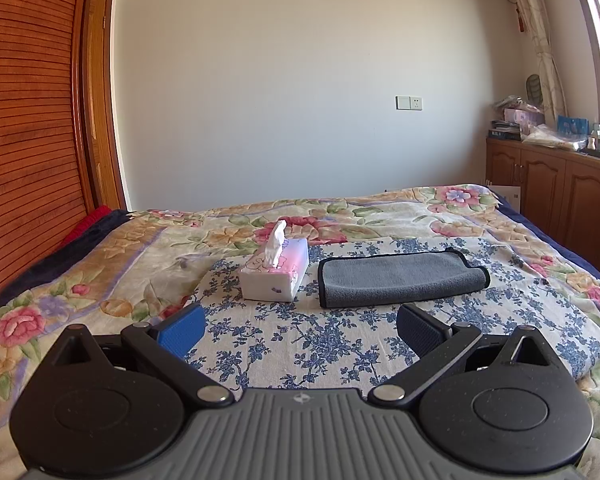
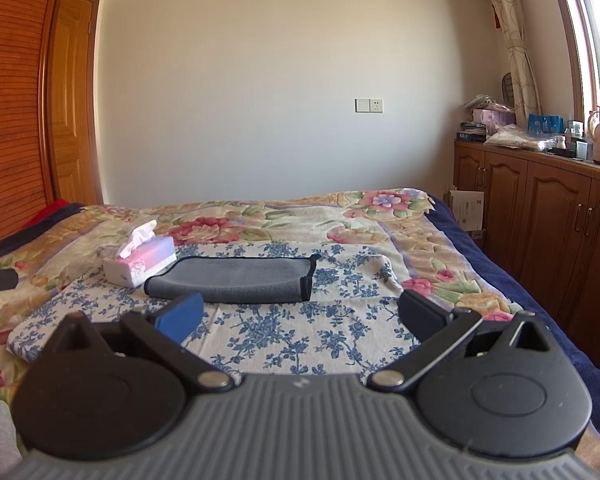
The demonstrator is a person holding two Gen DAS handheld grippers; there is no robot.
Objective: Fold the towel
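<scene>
1. Both grippers hang back over the bed, nothing in hand. The left gripper [image 1: 300, 330] has its jaws spread wide and empty; the right gripper [image 2: 302, 318] is the same, wide apart and holding nothing.
2. The towel [image 1: 400, 278] lies ahead on the blue-flowered cloth [image 1: 300, 344], a grey strip with dark edging, apparently folded once already into a long band.
3. A tissue box [image 1: 274, 276] sits just beside the towel's left end, close but seemingly not touching. That is the hazard on this side.
4. My read: the task is partly done, and the step in hand is the approach for the next fold, short end over short end.
5. To do it well, bring the right gripper to the towel's right end, where the layers bunch at the edging [image 2: 306, 280], and pinch all layers together, not just the top one.
6. The left gripper could pin the left end flat, coming in from the near side to stay clear of the box.
7. Lift low and carry straight across; soft cloth will likely sag and skew if raised high.
8. Line up the edging before letting go.
</scene>
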